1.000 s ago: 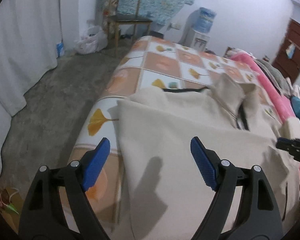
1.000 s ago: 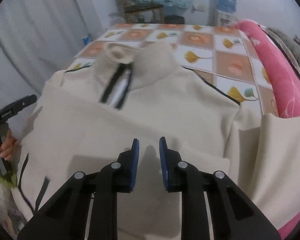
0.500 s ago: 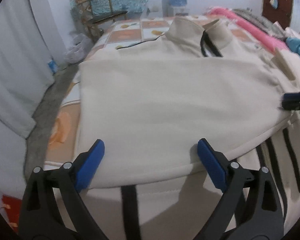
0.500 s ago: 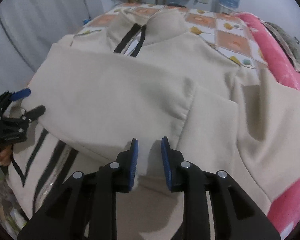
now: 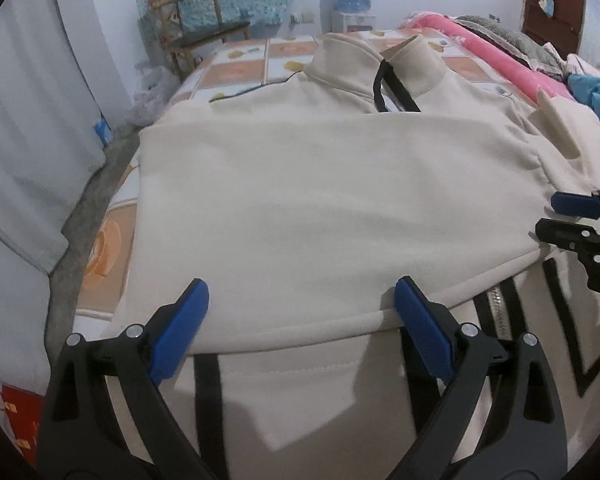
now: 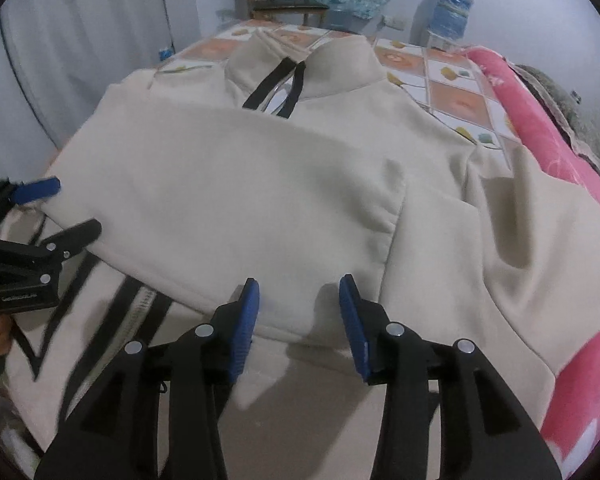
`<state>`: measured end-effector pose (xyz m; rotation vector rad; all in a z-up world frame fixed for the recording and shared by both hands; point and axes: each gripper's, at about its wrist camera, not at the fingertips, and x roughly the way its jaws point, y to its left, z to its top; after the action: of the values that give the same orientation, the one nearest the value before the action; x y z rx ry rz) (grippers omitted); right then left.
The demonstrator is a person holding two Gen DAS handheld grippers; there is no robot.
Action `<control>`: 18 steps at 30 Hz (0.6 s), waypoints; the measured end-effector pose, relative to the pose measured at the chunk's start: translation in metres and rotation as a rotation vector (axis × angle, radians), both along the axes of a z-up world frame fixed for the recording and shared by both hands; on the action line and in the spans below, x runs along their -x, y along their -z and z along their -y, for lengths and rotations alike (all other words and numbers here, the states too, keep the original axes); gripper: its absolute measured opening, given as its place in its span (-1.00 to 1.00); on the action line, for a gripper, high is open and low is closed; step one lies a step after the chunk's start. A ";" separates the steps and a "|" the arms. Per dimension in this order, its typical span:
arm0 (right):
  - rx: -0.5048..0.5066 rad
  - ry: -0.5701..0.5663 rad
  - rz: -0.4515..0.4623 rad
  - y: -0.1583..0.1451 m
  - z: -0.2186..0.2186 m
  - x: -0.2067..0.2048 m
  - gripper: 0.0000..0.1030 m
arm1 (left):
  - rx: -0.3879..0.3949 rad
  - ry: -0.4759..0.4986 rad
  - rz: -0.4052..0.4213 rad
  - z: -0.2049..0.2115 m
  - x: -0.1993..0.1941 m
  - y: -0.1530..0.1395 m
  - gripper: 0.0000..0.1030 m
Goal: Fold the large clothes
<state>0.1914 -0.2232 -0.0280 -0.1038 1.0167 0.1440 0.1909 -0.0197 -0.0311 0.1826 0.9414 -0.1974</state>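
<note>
The bed (image 5: pixel 236 68) with its tiled orange-and-white cover carries my cream jacket (image 5: pixel 320 208), which lies spread flat across it, collar toward the far end and one panel folded over so its edge crosses the black-trimmed zipper (image 5: pixel 496 304) near me. A pink blanket (image 6: pixel 540 128) runs along the jacket's right side. My left tongs (image 5: pixel 300 316) stand wide over that folded edge, holding nothing, and my right tongs (image 6: pixel 298 304) hang part-open and empty over the same edge.
</note>
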 end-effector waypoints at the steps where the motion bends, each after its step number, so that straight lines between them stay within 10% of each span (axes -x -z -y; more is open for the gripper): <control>1: -0.011 0.004 0.009 -0.004 0.003 0.003 -0.12 | 0.005 -0.006 0.008 -0.002 0.002 -0.006 0.76; 7: -0.063 0.082 0.056 -0.020 0.027 0.020 0.36 | 0.025 0.007 0.056 -0.002 0.011 -0.042 0.76; 18: -0.084 0.165 0.016 0.006 0.068 0.036 0.41 | 0.078 0.005 0.018 0.020 -0.002 -0.066 0.76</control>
<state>0.1555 -0.2914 -0.0338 0.0553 0.9979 0.0348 0.1932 -0.0397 0.0351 0.1146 0.9143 -0.2358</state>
